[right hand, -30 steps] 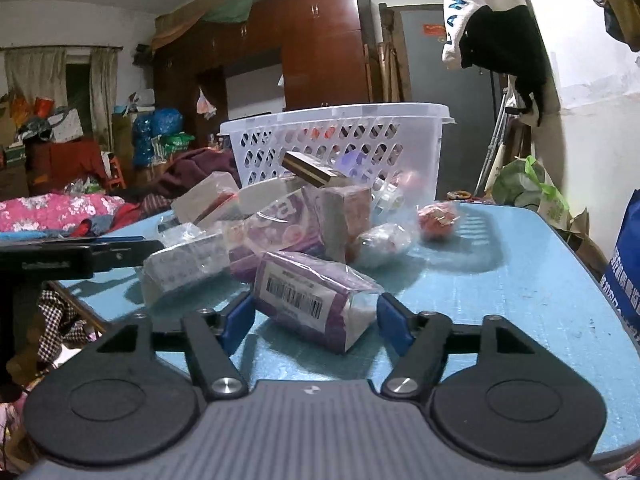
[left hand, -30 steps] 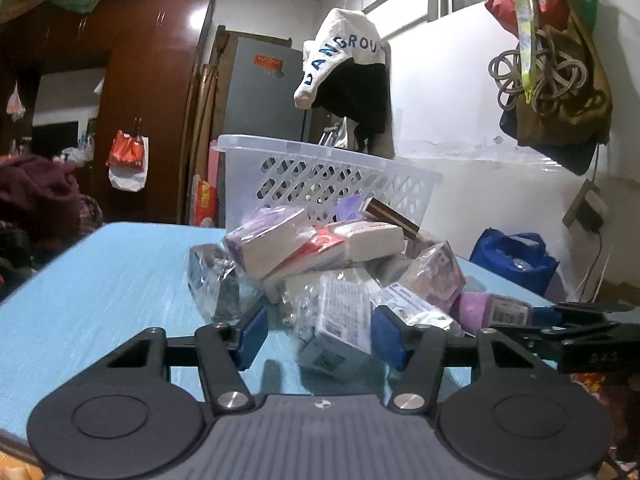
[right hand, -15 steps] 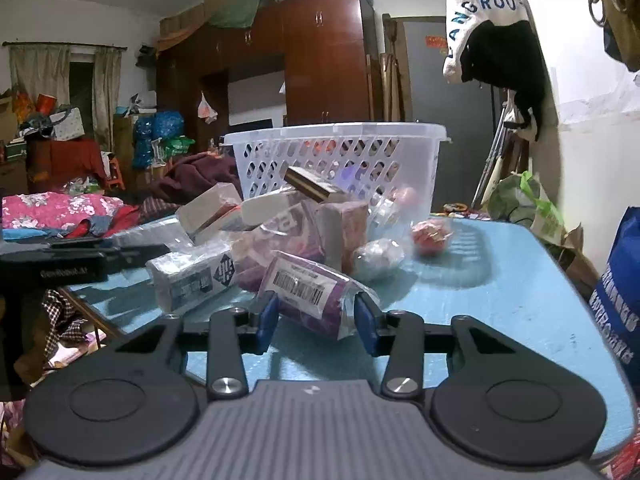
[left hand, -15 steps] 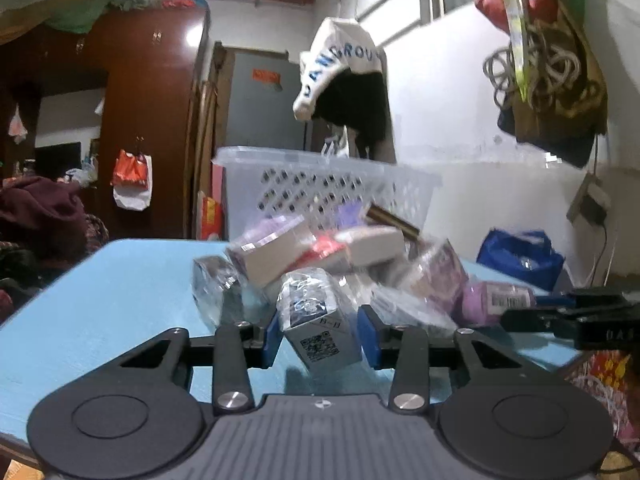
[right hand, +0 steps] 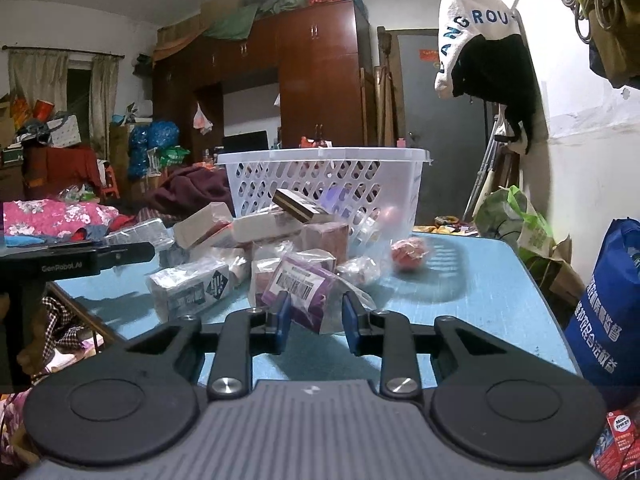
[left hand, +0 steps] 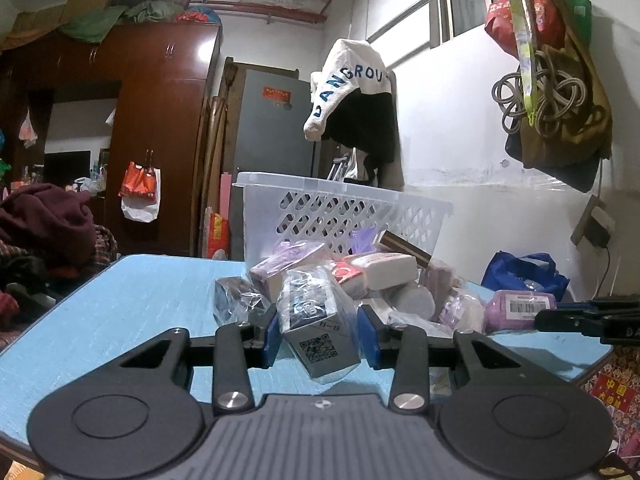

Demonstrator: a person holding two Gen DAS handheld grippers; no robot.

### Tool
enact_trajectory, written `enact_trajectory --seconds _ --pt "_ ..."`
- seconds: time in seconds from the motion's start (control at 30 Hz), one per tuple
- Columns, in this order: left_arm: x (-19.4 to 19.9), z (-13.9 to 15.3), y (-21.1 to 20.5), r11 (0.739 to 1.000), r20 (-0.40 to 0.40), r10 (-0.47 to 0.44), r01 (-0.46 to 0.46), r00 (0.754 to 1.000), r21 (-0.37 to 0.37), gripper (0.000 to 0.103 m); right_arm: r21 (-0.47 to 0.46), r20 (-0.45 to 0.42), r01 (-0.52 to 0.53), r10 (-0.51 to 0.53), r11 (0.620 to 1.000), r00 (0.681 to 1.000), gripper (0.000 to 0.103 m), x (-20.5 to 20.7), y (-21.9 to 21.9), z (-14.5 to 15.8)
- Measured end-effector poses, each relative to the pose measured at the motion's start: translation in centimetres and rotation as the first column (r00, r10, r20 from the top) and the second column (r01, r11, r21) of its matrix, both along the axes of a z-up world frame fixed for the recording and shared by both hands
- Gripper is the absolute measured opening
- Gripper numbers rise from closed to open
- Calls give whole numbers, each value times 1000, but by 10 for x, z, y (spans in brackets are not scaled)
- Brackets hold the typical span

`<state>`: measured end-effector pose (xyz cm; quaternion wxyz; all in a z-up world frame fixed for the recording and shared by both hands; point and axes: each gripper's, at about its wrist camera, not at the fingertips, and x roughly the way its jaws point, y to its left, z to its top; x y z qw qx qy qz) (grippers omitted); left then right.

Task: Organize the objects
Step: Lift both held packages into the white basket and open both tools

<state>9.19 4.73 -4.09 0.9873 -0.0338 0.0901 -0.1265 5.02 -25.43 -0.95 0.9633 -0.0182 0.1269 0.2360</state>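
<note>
A pile of wrapped packets and boxes [left hand: 360,276] lies on a blue table [left hand: 132,300] before a white lattice basket [left hand: 332,208]. My left gripper [left hand: 320,336] is shut on a grey box in clear wrap [left hand: 316,328] and holds it tilted, lifted off the table. My right gripper [right hand: 316,318] is shut on a purple packet with a barcode label [right hand: 300,292], also raised; that packet shows in the left wrist view [left hand: 520,308]. The basket [right hand: 328,184] and pile [right hand: 260,240] show in the right wrist view, and so does the left gripper's grey box [right hand: 192,290].
A red wrapped ball [right hand: 408,252] lies alone on the table [right hand: 480,288] right of the basket. A blue bag [right hand: 608,312] stands beyond the table's right edge. Clothes [left hand: 44,224] are heaped left. A wardrobe [left hand: 160,140] stands behind.
Both grippers have closed: the left on the grey wrapped box, the right on the purple packet. Both have lifted their items up from the table and pile.
</note>
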Motion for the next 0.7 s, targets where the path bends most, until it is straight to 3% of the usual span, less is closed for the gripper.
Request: enact_trajectory --seconds 0.27,0.37,0.47,0.57,0.7 --pt "1 21 4 999 44 -23 24 999 -26 44 38 69 19 -22 999 997 30 -5 -5 20" --pt "16 55 3 999 106 -36 39 994 -20 44 57 139 10 -18 998 990 30 9 3 55" --pt "57 105 -2 999 123 -43 46 992 -19 44 27 188 7 -12 1000 982 30 46 27 102" --pt "118 144 -11 999 38 -42 43 998 -28 44 -30 128 1 3 1000 992 30 107 58 136" --pt "197 144 -23 999 -189 -49 44 981 -32 46 -136 -5 17 -18 991 1000 31 180 89 137"
